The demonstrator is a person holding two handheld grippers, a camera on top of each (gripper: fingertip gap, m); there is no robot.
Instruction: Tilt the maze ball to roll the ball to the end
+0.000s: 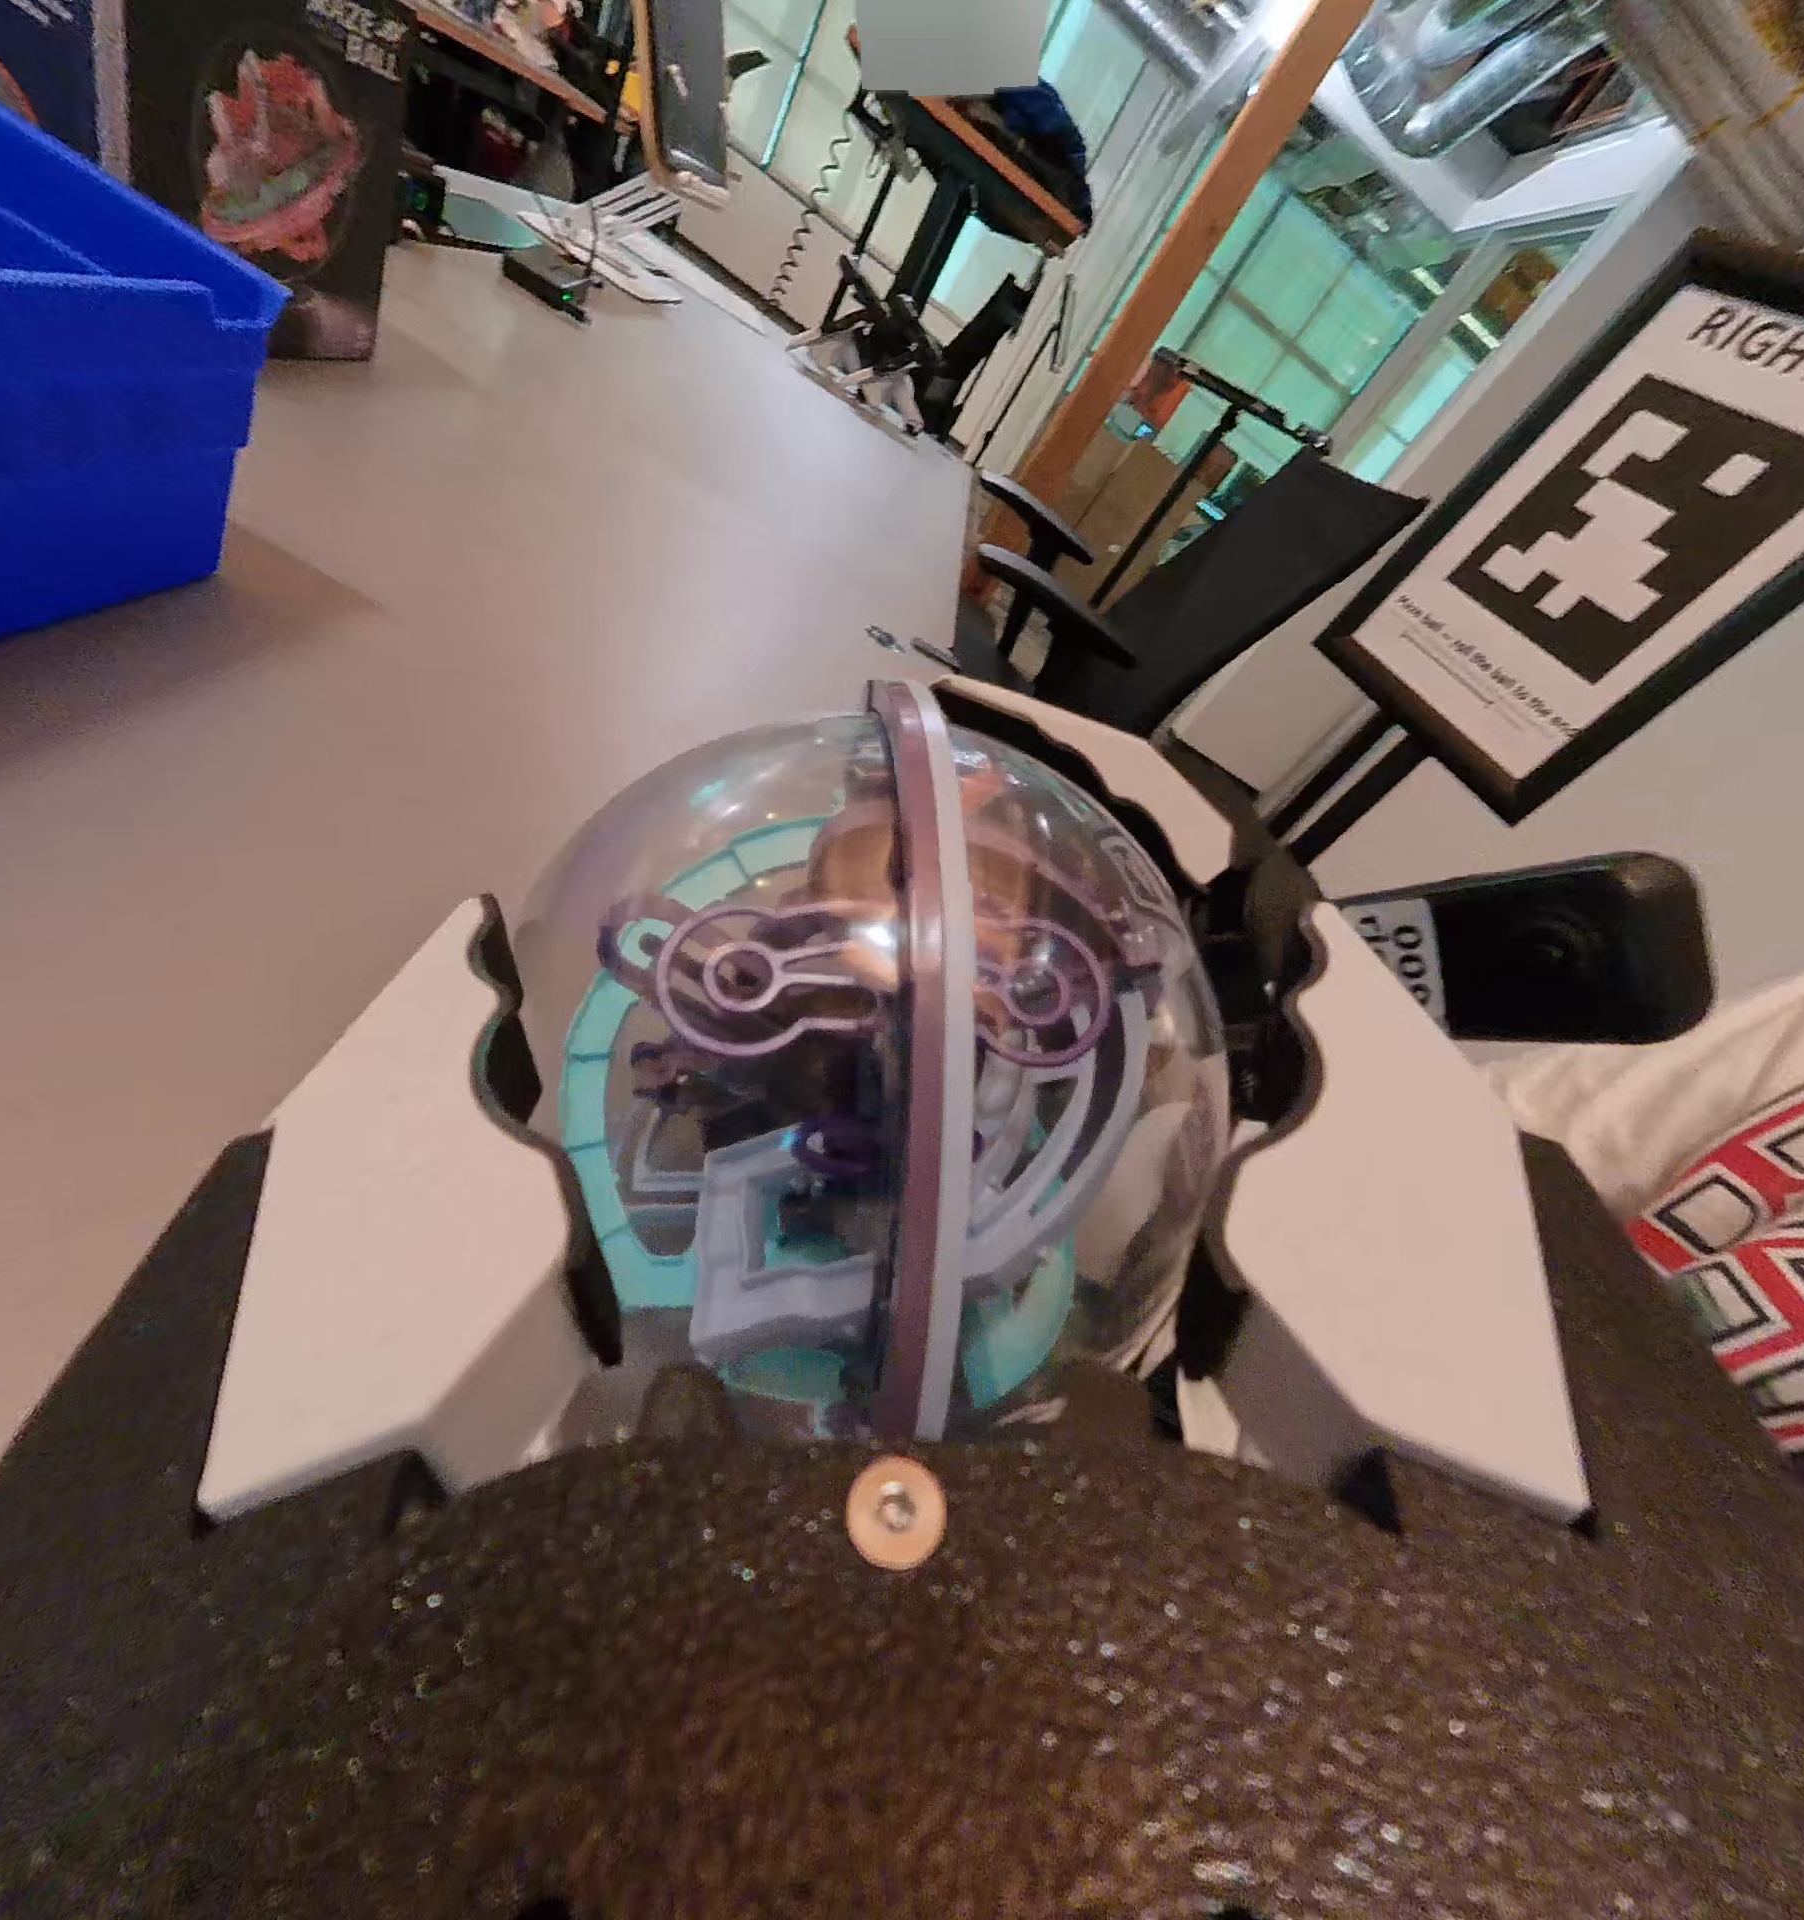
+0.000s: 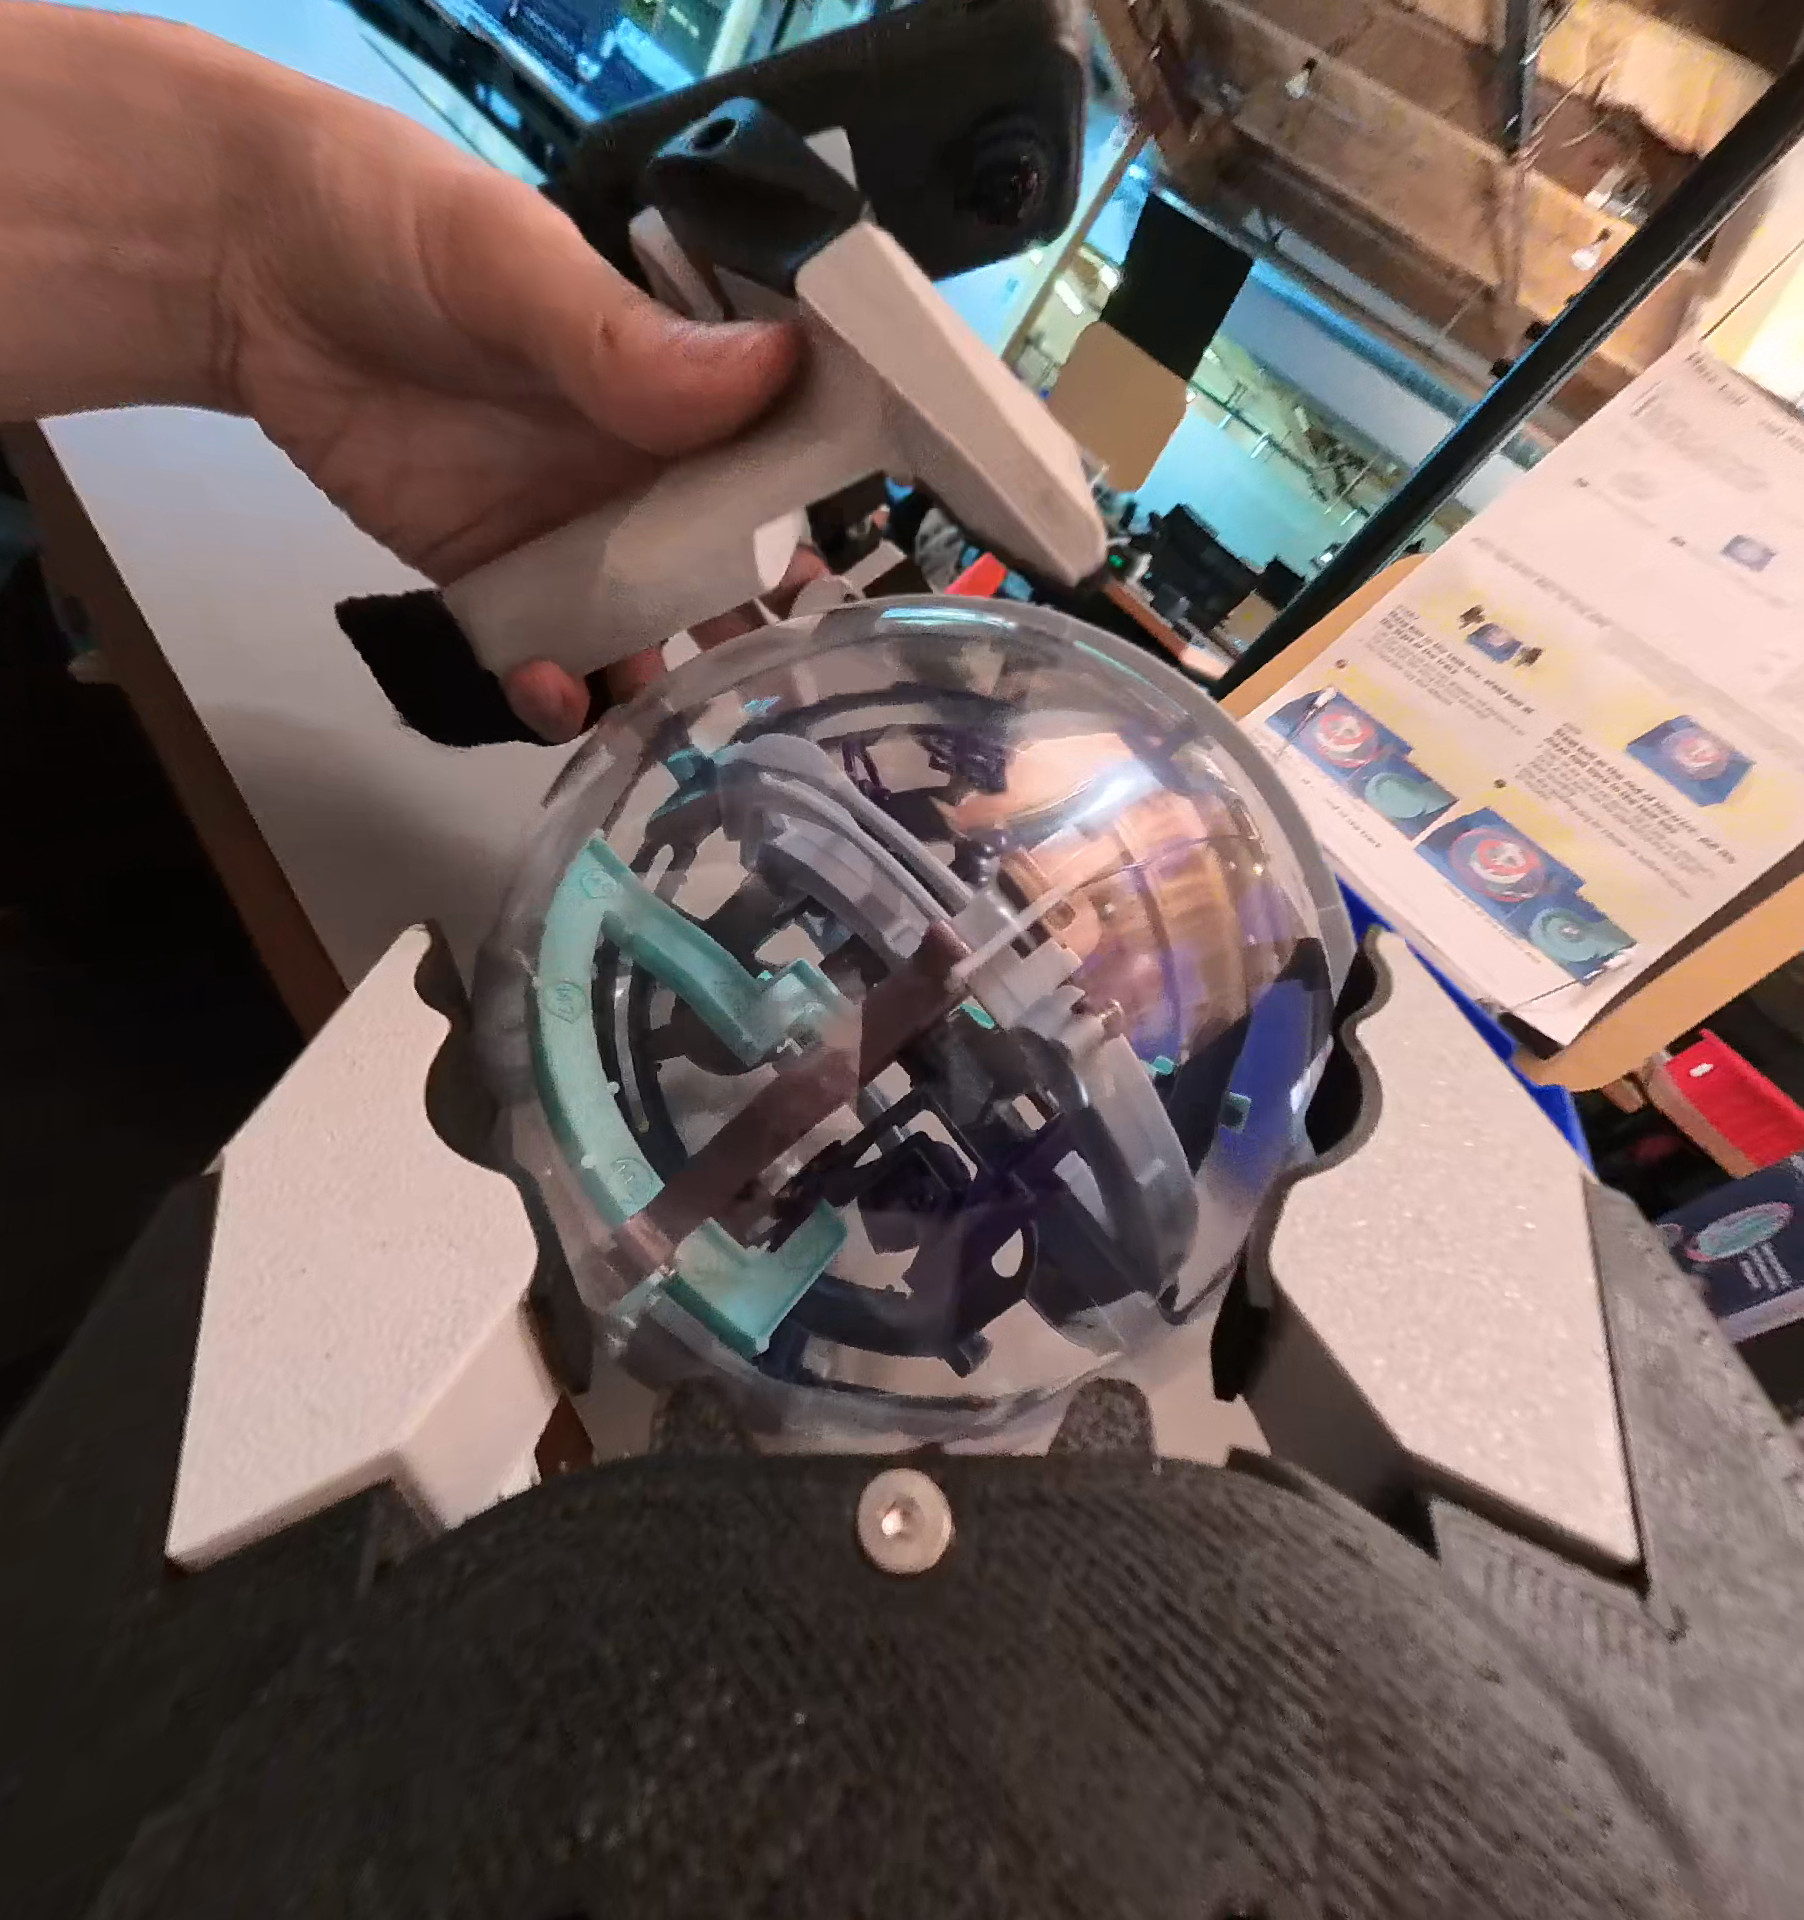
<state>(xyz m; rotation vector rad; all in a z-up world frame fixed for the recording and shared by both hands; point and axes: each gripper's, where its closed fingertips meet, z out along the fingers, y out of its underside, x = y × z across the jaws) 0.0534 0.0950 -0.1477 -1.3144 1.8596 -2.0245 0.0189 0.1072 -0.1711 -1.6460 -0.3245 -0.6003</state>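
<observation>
The maze ball, a slick, light, probably brittle clear shell, was held up off the surface, clamped between both grippers' fingers at its widest sides.

We see our right claw clamping the clear maze ball between both white fingers, teal and grey tracks inside, our hand gripping the left claw just above the ball, an instruction sheet at right

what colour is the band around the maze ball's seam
Purple-brown with a grey edge, clearest in the left wrist view.
</observation>
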